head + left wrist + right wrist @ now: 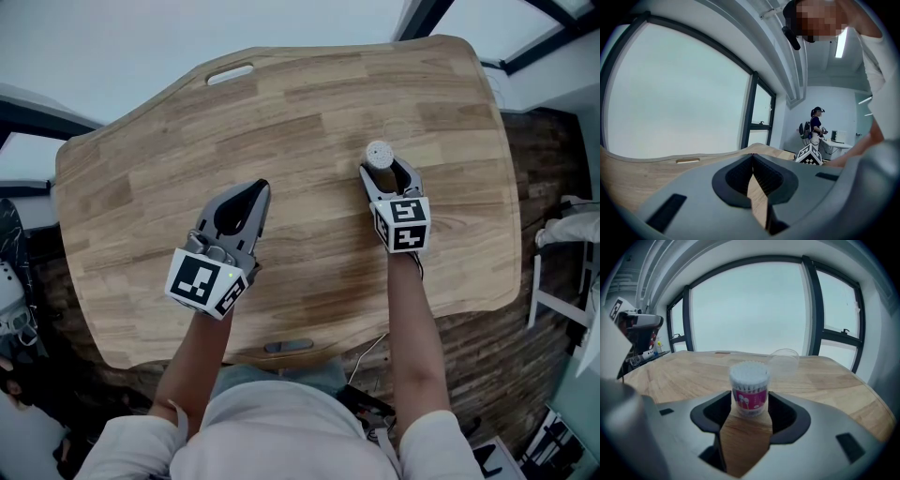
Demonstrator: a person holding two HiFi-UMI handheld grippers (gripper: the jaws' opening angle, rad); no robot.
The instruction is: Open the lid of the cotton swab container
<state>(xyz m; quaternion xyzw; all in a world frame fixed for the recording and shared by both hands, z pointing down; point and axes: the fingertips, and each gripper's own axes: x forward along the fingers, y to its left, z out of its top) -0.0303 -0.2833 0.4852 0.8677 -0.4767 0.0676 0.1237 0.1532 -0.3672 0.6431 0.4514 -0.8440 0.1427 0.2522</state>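
While standing upright on wooden table (670, 373) | cotton swab container (749, 389), white tips exposed, pink label (750, 398) with swab drawings, print unreadable | pinched at sides by right gripper (750, 400) | clear lid (783, 363) lying just behind | left gripper (753, 158) pressed together, empty

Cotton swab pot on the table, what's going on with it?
A person holds a gripper in each hand over a wooden table. The right gripper is closed on the cotton swab container, which stands upright. Its clear lid is already off and lies on the table beyond it, so the white swab tips show. The left gripper is shut and empty, off to the side.
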